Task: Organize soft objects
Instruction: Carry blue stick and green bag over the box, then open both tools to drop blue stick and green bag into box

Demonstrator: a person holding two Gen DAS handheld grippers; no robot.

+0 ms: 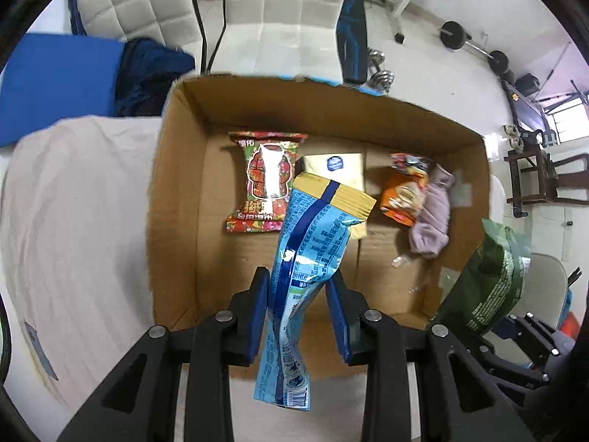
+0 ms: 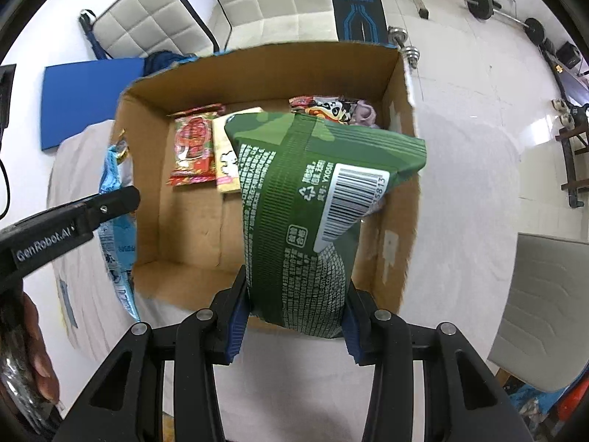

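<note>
My left gripper (image 1: pixel 298 287) is shut on a light blue snack packet (image 1: pixel 313 258) with a gold end, held over the near wall of an open cardboard box (image 1: pixel 176 184). My right gripper (image 2: pixel 294 294) is shut on a green snack bag (image 2: pixel 313 199) with a barcode, held over the same box (image 2: pixel 401 169). In the box lie a red patterned packet (image 1: pixel 263 180), a beige packet (image 1: pixel 338 165), an orange packet (image 1: pixel 403 191) and a pale purple cloth (image 1: pixel 434 217). The green bag (image 1: pixel 486 280) shows at the right of the left wrist view, the blue packet (image 2: pixel 117 221) at the left of the right wrist view.
The box stands on a table under a pale cloth (image 1: pixel 73 221). A blue mat (image 1: pixel 55 77) and dark blue fabric (image 1: pixel 151 70) lie behind it. White padded chairs (image 1: pixel 279 11) and gym weights (image 1: pixel 456 37) stand beyond. A grey chair (image 2: pixel 545 305) is at the right.
</note>
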